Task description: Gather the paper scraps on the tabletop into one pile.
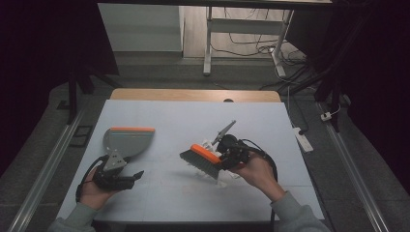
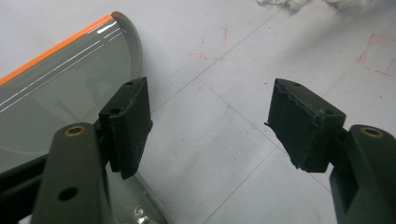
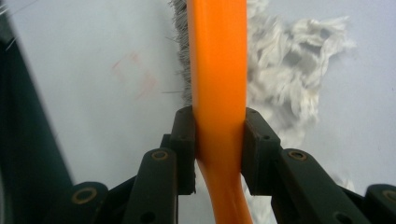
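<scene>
A grey dustpan with an orange front lip lies on the white table top, at its left. My left gripper hovers just in front of the pan, open and holding nothing. In the left gripper view the dustpan lies beside and under the left jaw of the gripper. At centre right, my right gripper is shut on a hand brush with an orange back and grey bristles that point down at the table. In the right gripper view the jaws of the gripper clamp the brush's orange back.
White shredded fluff lies on the table beside and under the brush, and shows as small tufts in the high view and at the top edge of the left gripper view. Faint red squares mark the table. A white power strip lies off the right edge.
</scene>
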Tool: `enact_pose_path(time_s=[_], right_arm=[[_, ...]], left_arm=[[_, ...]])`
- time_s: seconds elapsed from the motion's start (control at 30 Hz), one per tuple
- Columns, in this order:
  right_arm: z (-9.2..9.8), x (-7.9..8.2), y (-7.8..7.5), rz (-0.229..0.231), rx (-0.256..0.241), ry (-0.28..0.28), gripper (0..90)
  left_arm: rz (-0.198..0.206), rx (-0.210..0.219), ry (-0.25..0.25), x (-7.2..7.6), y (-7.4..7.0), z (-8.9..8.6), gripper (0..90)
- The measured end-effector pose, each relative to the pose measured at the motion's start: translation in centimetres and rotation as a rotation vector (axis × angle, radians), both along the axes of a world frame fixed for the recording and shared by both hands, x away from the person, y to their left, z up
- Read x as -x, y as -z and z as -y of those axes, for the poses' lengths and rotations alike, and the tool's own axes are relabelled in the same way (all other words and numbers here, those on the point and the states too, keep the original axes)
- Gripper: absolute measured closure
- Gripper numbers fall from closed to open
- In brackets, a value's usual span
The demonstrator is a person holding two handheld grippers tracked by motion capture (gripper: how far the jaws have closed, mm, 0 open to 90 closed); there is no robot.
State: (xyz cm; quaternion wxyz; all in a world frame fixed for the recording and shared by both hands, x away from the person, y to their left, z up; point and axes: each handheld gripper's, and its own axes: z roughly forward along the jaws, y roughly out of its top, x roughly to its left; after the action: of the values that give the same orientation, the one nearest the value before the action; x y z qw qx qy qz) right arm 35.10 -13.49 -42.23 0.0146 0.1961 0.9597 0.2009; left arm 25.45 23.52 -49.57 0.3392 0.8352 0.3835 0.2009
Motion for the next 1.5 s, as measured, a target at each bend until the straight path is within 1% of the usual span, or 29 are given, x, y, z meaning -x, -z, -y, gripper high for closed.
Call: enact_pose_path(time_s=[0.03, 0.07, 0.1, 0.17, 0.2, 0.23, 0.3, 0.37, 0.4, 0.47, 0.53, 0.57, 0.6, 0.63, 0.73, 0.8, 0.83, 0.87, 0.9, 1.0, 1.03, 1.07, 1.13, 1.23, 1.3, 1.4, 1.5], right_arm=[[0.4, 0.3, -0.1, -0.002, 0.001, -0.008, 69.1], [0.7, 0.6, -0.2, -0.004, 0.013, -0.024, 69.2], [1.0, 1.0, -0.2, -0.019, 0.025, -0.038, 69.2], [1.4, 1.6, 0.2, -0.054, 0.044, -0.082, 69.2], [1.5, 1.9, 0.6, -0.072, 0.065, -0.105, 69.2], [1.5, 2.2, 1.0, -0.079, 0.091, -0.124, 69.2], [1.3, 2.6, 1.8, -0.08, 0.139, -0.155, 69.2], [1.0, 2.6, 2.5, -0.068, 0.175, -0.168, 69.2], [0.7, 2.5, 2.6, -0.046, 0.186, -0.18, 69.2], [0.2, 2.0, 2.7, -0.034, 0.198, -0.186, 69.2], [-0.4, 1.4, 2.8, -0.001, 0.218, -0.188, 69.2], [-0.7, 0.9, 2.8, 0.004, 0.222, -0.191, 69.1], [-0.9, 0.5, 2.8, 0.009, 0.221, -0.191, 69.1], [-1.0, 0.0, 2.9, 0.027, 0.218, -0.185, 69.2], [-1.3, -1.1, 2.8, 0.055, 0.216, -0.161, 69.2], [-1.3, -1.5, 2.7, 0.081, 0.202, -0.141, 69.2], [-1.2, -1.6, 2.6, 0.087, 0.197, -0.138, 69.2], [-1.1, -1.6, 2.6, 0.092, 0.183, -0.128, 69.2], [-0.9, -1.5, 2.4, 0.085, 0.163, -0.117, 69.2], [0.2, -0.8, 1.5, 0.071, 0.081, -0.078, 69.1], [0.8, -0.6, 1.1, 0.075, 0.053, -0.055, 69.1], [1.4, -0.5, 0.6, 0.079, 0.037, -0.023, 69.1], [2.9, -0.4, -0.1, 0.091, 0.029, 0.04, 69.1], [5.3, -0.4, -0.8, 0.093, 0.039, 0.142, 69.1], [6.6, -0.6, -0.8, 0.079, 0.045, 0.204, 69.1], [8.2, -0.8, -0.5, 0.067, 0.076, 0.286, 69.1], [9.6, -1.0, -0.3, 0.033, 0.067, 0.375, 69.1]], left_arm=[[-0.001, -0.001, 0.0, 0.0, 0.0, 0.0, 30.5], [-0.001, -0.003, -0.001, 0.0, 0.0, 0.1, 30.5], [-0.001, -0.004, -0.001, 0.0, 0.0, 0.1, 30.5], [-0.001, -0.006, 0.0, 0.0, 0.0, 0.1, 30.5], [-0.001, -0.006, -0.001, 0.0, 0.0, 0.1, 30.5], [-0.001, -0.006, -0.002, 0.0, 0.0, 0.1, 30.5], [0.0, -0.006, -0.002, 0.0, 0.0, 0.1, 30.5], [0.0, -0.006, -0.002, -0.1, 0.0, 0.1, 30.5], [0.001, -0.007, -0.003, -0.1, 0.0, 0.2, 30.5], [0.003, -0.007, -0.006, 0.0, 0.0, 0.1, 30.5], [0.004, -0.006, -0.009, 0.0, 0.0, 0.1, 30.5], [0.004, -0.005, -0.009, 0.0, 0.0, 0.1, 30.5], [0.004, -0.005, -0.009, 0.0, 0.0, 0.1, 30.6], [0.004, -0.006, -0.009, 0.0, 0.0, 0.1, 30.6], [0.002, -0.009, -0.007, 0.0, 0.1, 0.1, 30.6], [0.004, -0.008, -0.008, 0.0, 0.1, 0.1, 30.6], [0.005, -0.008, -0.008, 0.0, 0.0, 0.0, 30.6], [0.005, -0.005, -0.007, 0.0, 0.0, 0.0, 30.6], [0.005, -0.004, -0.007, 0.0, 0.1, 0.0, 30.6], [0.005, -0.006, -0.005, 0.0, 0.0, 0.0, 30.6], [0.004, -0.007, -0.006, 0.0, 0.1, 0.0, 30.6], [0.003, -0.008, -0.005, 0.0, 0.1, 0.1, 30.6], [0.003, -0.009, -0.004, 0.0, 0.1, 0.1, 30.6], [0.005, -0.01, -0.005, 0.0, 0.1, 0.1, 30.6], [0.004, -0.009, -0.007, 0.0, 0.1, 0.1, 30.6], [0.005, -0.01, -0.009, 0.0, 0.0, 0.1, 30.6], [0.004, -0.013, -0.008, 0.1, 0.1, 0.2, 30.6]])
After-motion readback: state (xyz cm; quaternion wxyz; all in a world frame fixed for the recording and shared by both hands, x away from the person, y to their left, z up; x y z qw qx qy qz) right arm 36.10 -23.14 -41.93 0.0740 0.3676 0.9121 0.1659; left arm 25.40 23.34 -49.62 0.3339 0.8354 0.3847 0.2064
